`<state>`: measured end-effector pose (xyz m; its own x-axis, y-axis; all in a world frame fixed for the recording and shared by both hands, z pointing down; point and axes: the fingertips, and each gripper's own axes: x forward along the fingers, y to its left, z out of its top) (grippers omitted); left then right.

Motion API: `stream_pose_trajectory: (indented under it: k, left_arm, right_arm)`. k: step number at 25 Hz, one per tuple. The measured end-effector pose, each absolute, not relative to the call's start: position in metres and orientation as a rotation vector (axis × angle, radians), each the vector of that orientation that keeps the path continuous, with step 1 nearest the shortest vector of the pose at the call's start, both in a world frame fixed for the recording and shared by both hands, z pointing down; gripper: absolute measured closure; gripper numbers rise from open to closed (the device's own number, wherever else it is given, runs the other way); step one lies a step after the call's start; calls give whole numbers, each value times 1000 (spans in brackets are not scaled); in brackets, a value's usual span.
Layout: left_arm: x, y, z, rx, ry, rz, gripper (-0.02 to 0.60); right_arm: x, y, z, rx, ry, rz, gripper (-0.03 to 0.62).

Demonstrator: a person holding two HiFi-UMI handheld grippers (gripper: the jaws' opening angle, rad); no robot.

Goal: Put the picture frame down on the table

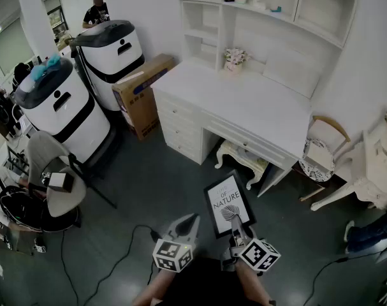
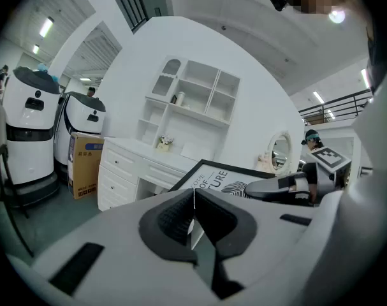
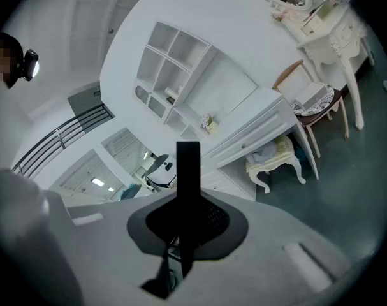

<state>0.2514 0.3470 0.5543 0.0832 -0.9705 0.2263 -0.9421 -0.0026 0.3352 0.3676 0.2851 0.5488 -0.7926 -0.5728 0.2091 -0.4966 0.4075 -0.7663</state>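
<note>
The black picture frame [image 1: 226,199], with a white print in it, hangs over the dark floor in front of the white desk [image 1: 257,107]. My right gripper [image 1: 235,227] is shut on its lower edge. In the right gripper view the frame [image 3: 188,164] shows edge-on as a black bar pinched between the jaws of the right gripper [image 3: 183,225]. My left gripper [image 1: 187,224] is just left of the frame, shut and empty. Its own view shows the left gripper [image 2: 193,204] with jaws meeting, and beyond them the frame [image 2: 212,178] and the desk [image 2: 126,146].
A small flower pot [image 1: 234,59] stands at the desk's back, under wall shelves. A stool [image 1: 241,158] sits beneath the desk and a chair [image 1: 322,153] at its right end. Left are a cardboard box [image 1: 142,93], two white robots [image 1: 59,107], a grey chair [image 1: 51,171] and floor cables.
</note>
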Motion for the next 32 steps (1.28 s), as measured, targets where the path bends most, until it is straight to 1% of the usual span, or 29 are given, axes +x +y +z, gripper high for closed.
stream_pose_trajectory:
  k: [17, 23, 32]
  left_arm:
    - [263, 360, 558, 1960, -1882, -104, 568]
    - [264, 368, 566, 1934, -1875, -100, 569]
    - [257, 347, 567, 1948, -1849, -94, 568]
  right_arm:
    - [372, 302, 541, -907, 2549, -1322, 577]
    - [378, 306, 553, -946, 2523, -1369, 577]
    - [367, 288, 553, -949, 2508, -1366, 577]
